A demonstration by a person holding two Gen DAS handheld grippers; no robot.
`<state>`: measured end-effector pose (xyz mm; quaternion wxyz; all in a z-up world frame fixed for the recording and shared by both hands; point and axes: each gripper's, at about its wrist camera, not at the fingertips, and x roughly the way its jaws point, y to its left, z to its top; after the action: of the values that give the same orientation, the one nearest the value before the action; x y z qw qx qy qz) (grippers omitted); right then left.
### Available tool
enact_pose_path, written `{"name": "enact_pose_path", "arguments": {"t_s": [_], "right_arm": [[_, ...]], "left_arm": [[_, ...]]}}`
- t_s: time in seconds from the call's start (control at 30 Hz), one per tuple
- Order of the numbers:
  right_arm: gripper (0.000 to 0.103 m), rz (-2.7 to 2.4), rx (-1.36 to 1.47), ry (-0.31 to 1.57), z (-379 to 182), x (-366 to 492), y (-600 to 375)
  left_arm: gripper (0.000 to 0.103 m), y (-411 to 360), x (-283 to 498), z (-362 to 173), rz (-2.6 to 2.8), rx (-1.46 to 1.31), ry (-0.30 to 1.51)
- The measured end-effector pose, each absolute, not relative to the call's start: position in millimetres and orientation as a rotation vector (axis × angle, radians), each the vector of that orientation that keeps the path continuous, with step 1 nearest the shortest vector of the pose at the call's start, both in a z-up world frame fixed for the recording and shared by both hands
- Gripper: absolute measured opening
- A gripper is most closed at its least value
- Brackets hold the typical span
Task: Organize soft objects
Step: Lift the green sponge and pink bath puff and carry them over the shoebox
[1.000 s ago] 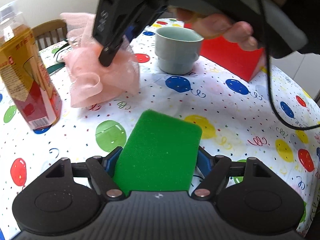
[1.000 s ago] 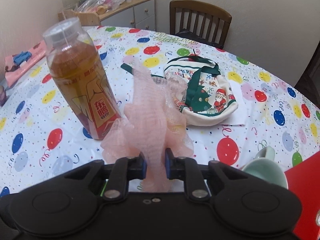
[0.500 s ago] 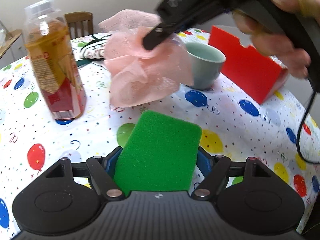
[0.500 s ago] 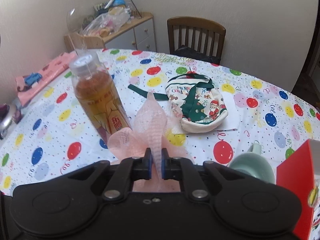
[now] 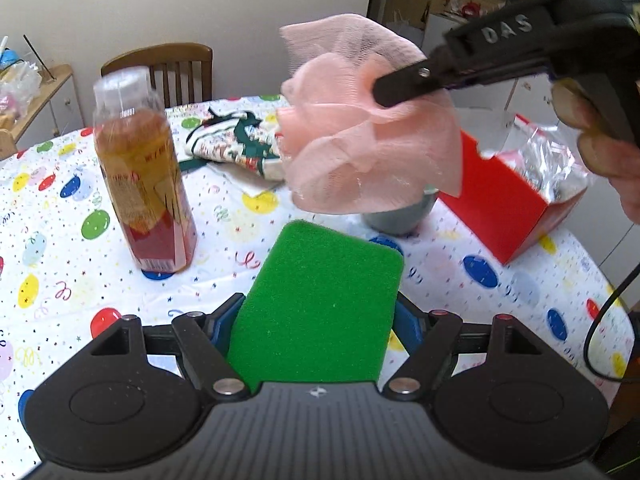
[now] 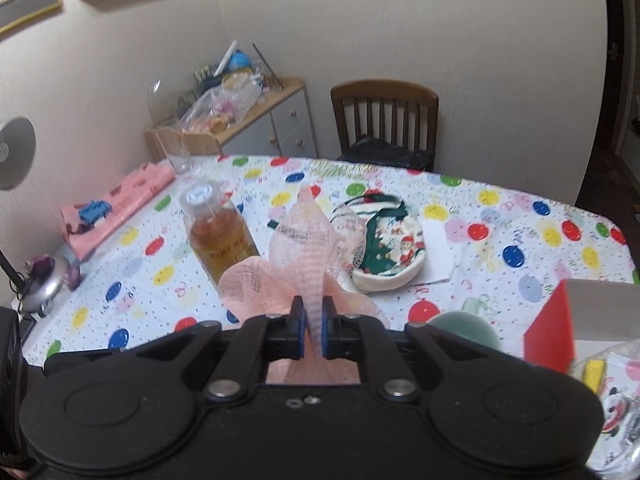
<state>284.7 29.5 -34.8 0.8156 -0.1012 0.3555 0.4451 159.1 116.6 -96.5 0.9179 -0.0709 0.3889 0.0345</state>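
Standing on the balloon-print table: bottle at 9 o'clock of the left view, Xmas pouch at 11, grey cup at 1, red box at 2 w/ a foil bag inside. Pink mesh pouf hangs in front of the cup and hides most of it.

Pouf: gathered pink netting, translucent, off the table. Right gripper has just been closing and is clamped on a fold of it. Green sponge: flat rectangle w/ rounded corners, pinched by its sides in the left gripper, above the table.

Left view only: sponge, a hand on the right gripper's handle. Right view only: chair at 12, cabinet at 11, pink cloth at 9.
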Motion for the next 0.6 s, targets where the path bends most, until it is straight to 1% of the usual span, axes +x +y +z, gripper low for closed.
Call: {"name": "enact_pose_path", "arguments": {"t_s": [0.37, 0.6], "right_arm": [[0.006, 0.909, -0.146, 0.675, 4, 290, -32], [0.003, 0.85, -0.105, 0.625, 20, 308, -80]], "left_arm": [[0.076, 85, 175, -46, 0.061, -0.138, 0.713], [0.076, 56, 196, -31, 0.034, -0.117, 0.693]]}}
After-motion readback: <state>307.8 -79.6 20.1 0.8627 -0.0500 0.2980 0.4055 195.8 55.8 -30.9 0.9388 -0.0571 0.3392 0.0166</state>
